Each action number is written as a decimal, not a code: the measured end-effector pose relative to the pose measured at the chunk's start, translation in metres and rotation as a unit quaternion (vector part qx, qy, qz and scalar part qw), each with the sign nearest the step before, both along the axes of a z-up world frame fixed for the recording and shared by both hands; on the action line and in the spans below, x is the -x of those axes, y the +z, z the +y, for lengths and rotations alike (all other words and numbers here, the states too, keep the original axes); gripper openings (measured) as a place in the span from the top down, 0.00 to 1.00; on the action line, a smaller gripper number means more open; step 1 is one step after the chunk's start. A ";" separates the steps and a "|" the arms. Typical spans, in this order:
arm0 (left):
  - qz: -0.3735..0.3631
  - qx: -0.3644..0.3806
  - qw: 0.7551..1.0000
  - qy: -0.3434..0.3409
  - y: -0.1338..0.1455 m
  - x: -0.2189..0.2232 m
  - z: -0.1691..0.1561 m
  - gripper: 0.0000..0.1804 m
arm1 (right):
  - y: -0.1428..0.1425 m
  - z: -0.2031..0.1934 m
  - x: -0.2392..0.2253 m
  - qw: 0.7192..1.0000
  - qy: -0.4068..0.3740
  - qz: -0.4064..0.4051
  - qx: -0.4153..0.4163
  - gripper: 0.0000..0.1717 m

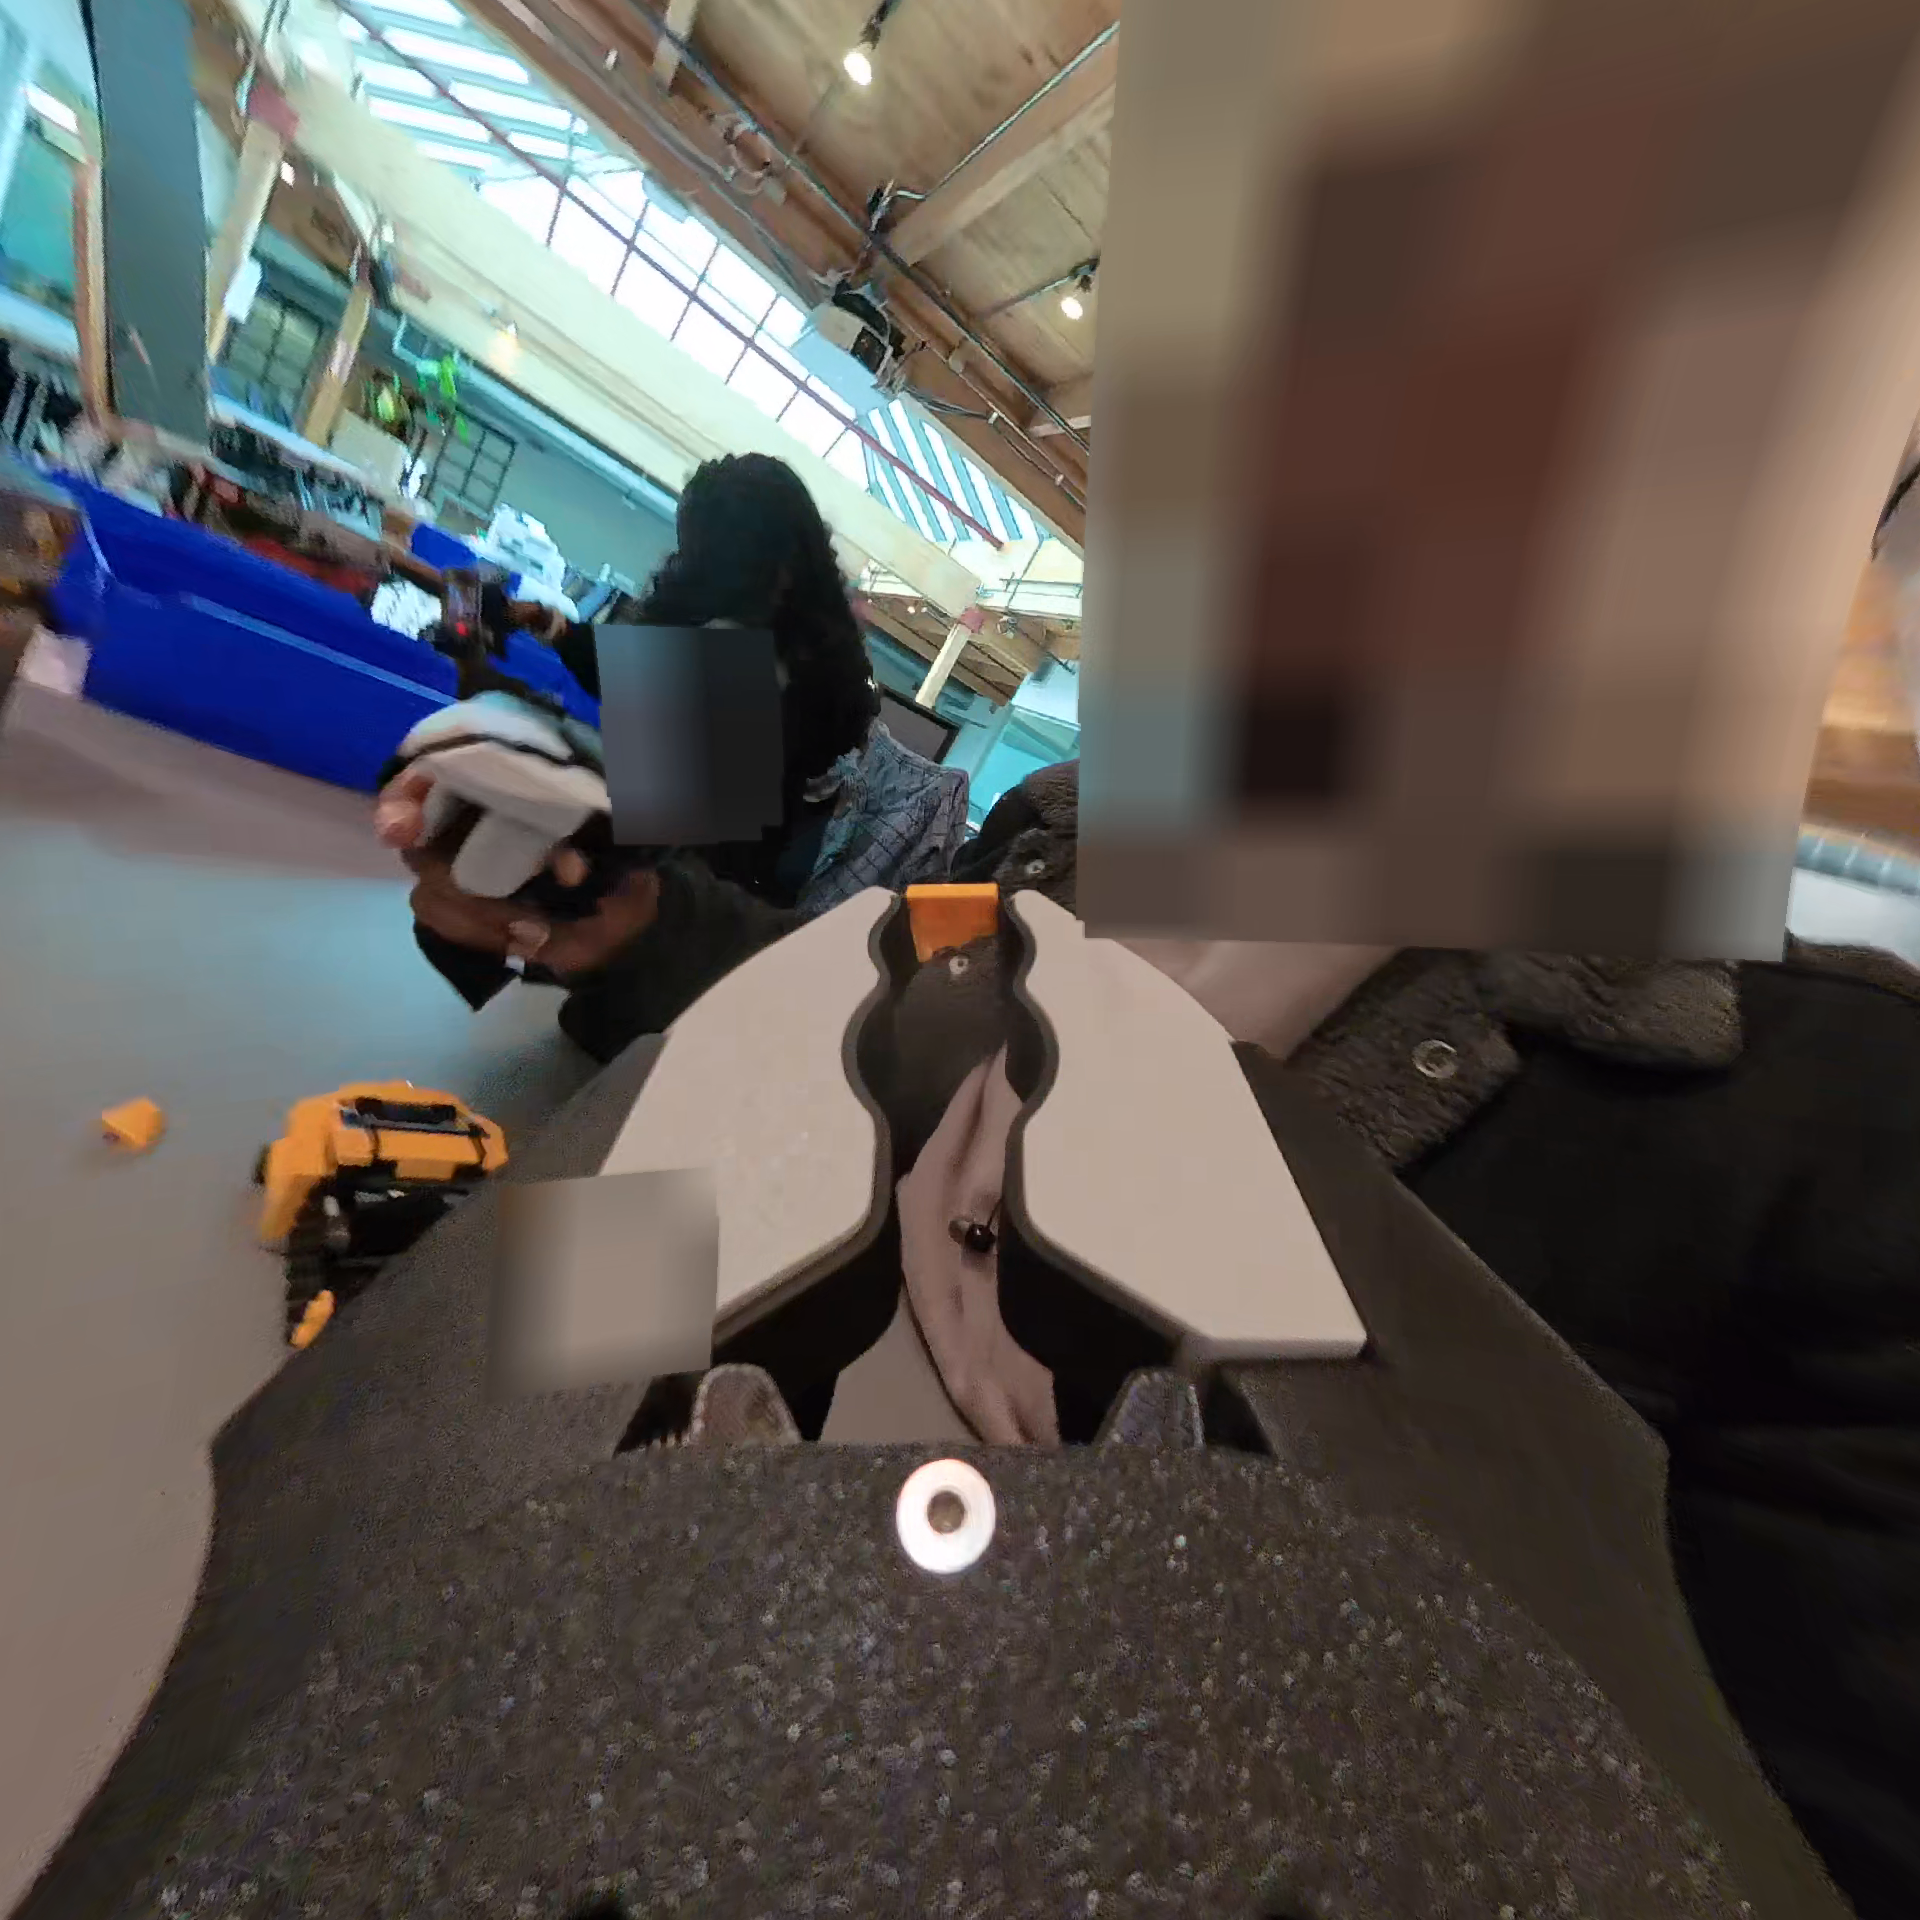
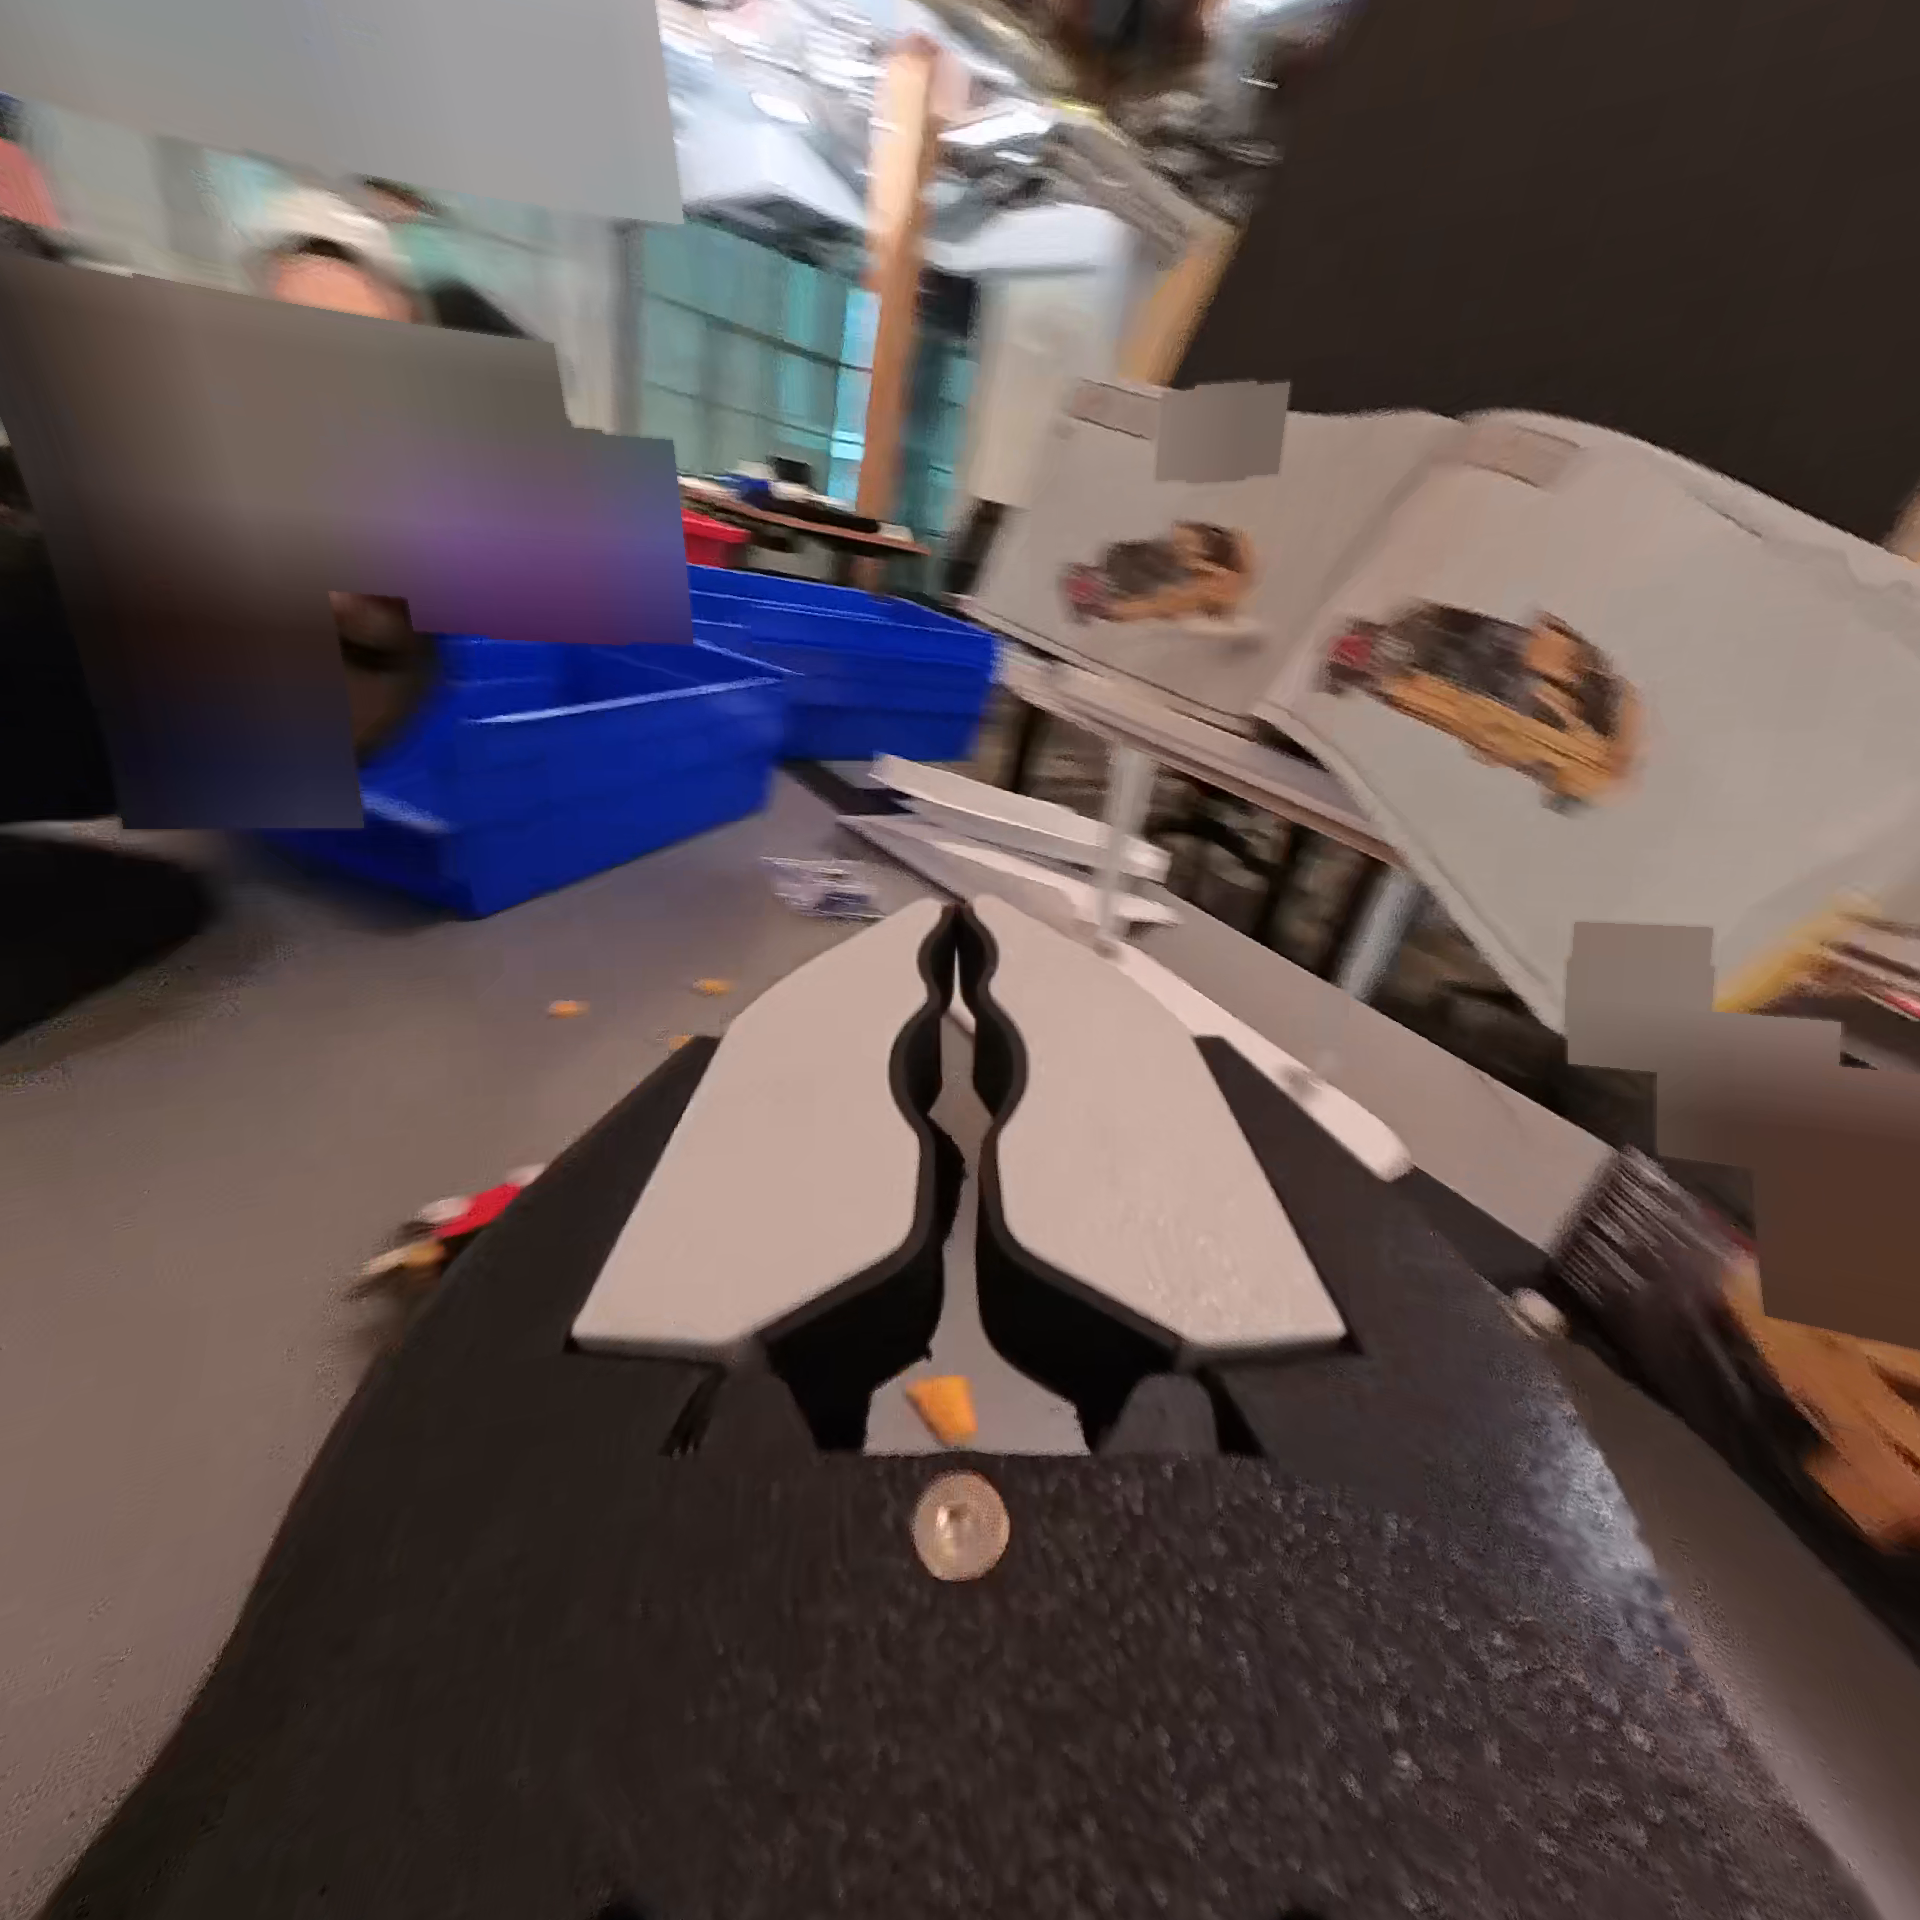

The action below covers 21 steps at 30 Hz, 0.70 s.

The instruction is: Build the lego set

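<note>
Left gripper [image 1: 951, 914] clamps an orange piece [image 1: 951, 916] above the model [image 1: 379, 1169]; right gripper [image 2: 956, 914] is closed, empty.

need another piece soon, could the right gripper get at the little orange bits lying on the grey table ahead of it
Probably yes: the orange bits lie bare on the grey table, nothing between. But the right gripper is shut, so it must open first.

Blue bins [image 2: 582, 769] stood on the grey surface [image 2: 312, 1039] well ahead of the fingers and to their left. An open booklet [image 2: 1455, 665] with pictures of a yellow car hung up to their right. A part-built yellow and black brick vehicle [image 1: 364, 1174] sat left of the other fingers, a loose orange piece [image 1: 133, 1122] beyond it.
</note>
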State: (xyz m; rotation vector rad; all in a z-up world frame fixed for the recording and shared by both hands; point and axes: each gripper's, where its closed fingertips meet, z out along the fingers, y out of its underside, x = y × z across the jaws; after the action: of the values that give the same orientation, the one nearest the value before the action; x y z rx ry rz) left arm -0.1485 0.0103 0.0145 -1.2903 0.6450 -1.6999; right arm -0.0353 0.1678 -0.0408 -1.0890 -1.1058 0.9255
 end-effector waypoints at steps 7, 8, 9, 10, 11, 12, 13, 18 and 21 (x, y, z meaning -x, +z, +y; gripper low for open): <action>0.079 0.168 0.975 -0.123 -0.078 -0.089 0.035 0.91 | -0.004 -0.100 0.007 0.967 0.233 -0.086 -0.054 0.94; 0.093 0.183 0.969 -0.136 -0.086 -0.097 0.036 0.91 | -0.007 -0.106 0.007 0.963 0.241 -0.098 -0.065 0.93; 0.095 0.192 0.965 -0.151 -0.090 -0.103 0.035 0.91 | -0.011 -0.111 0.007 0.959 0.250 -0.109 -0.074 0.93; 0.096 0.198 0.963 -0.158 -0.093 -0.108 0.035 0.91 | -0.015 -0.116 0.006 0.955 0.258 -0.121 -0.079 0.93; 0.099 0.201 0.961 -0.164 -0.095 -0.112 0.034 0.91 | -0.021 -0.120 0.006 0.950 0.269 -0.138 -0.083 0.93; 0.103 0.200 0.959 -0.170 -0.097 -0.116 0.033 0.91 | -0.028 -0.124 0.006 0.945 0.276 -0.156 -0.086 0.93; 0.109 0.198 0.959 -0.173 -0.099 -0.119 0.031 0.91 | -0.034 -0.125 0.007 0.942 0.277 -0.168 -0.089 0.92; 0.132 0.192 0.956 -0.180 -0.107 -0.124 0.023 0.91 | -0.049 -0.131 0.005 0.929 0.296 -0.202 -0.088 0.92; 0.142 0.191 0.951 -0.196 -0.111 -0.125 0.016 0.91 | -0.059 -0.139 0.003 0.918 0.316 -0.225 -0.085 0.92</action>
State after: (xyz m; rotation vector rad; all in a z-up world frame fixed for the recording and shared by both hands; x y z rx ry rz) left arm -0.0240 0.0261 -0.0964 -1.7962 0.8078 -2.0502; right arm -0.0380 0.0292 -0.0997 -0.8200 -1.9577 1.0702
